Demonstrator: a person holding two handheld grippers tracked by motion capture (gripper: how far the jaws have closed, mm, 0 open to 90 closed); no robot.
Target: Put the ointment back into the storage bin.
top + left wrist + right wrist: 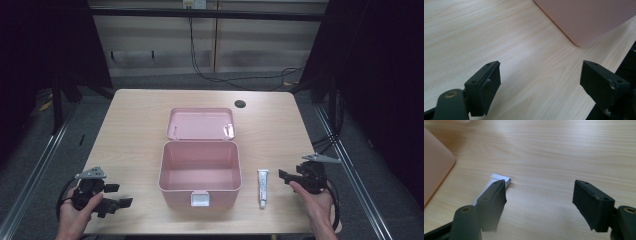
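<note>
A dim room surrounds a light wooden table (135, 130) with rounded corners and a pale grain. Dark curtains hang at both sides, a beige panelled wall runs behind, and black cables trail down it onto a grey floor. Metal rails flank the table. A round black cable hole (240, 104) sits near the table's far right edge.

At the table's centre stands an open pink plastic box (172, 177), empty inside, its lid (200, 123) folded back flat behind it and a white latch (199, 199) on its front wall.

The left gripper (120, 195) rests at the near left corner, held in a hand, jaws spread wide with nothing between them. The right gripper (283, 175) is at the near right, jaws also wide apart and empty.

A small white tube (262, 187) lies flat between the box and the right gripper, near the front edge, touching neither.
</note>
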